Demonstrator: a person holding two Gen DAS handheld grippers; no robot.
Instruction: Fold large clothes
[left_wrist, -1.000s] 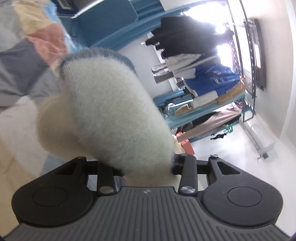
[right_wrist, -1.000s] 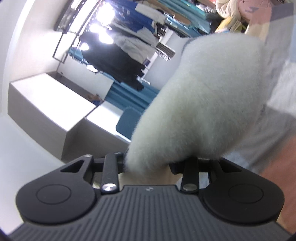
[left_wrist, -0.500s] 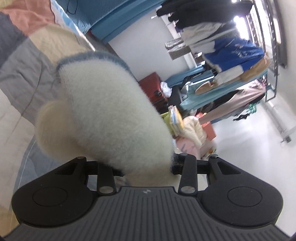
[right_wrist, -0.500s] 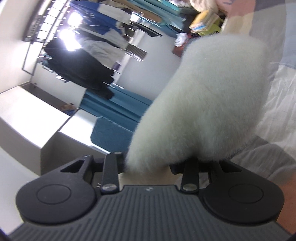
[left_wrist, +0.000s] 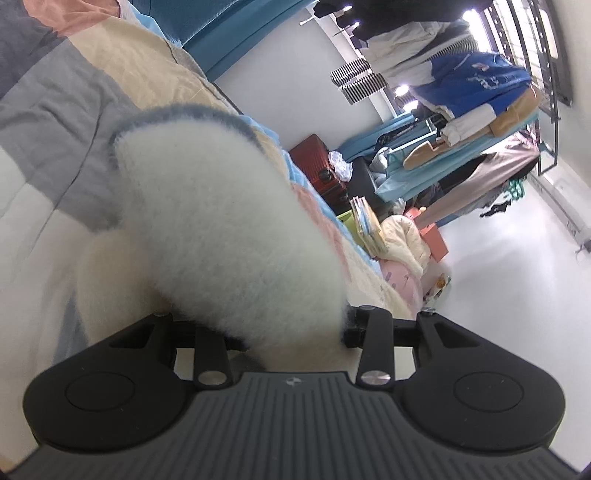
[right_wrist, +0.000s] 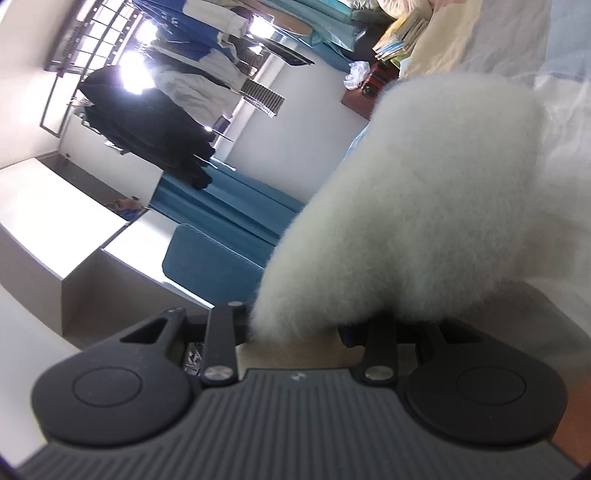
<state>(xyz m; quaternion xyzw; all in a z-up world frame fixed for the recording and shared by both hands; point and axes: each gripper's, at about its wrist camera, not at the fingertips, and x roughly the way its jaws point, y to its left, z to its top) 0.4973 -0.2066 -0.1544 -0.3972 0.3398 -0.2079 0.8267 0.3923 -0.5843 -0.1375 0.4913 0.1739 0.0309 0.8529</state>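
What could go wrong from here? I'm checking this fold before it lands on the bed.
1. The fluffy white garment bulges out of both sets of jaws and hides the fingers, so how firmly it is held can't be told; a corner may slip.
2. It blocks most of each camera's view, so it may land crooked on the patchwork quilt.
3. The left side is near the bed's edge; fabric could spill toward the clutter on the floor.
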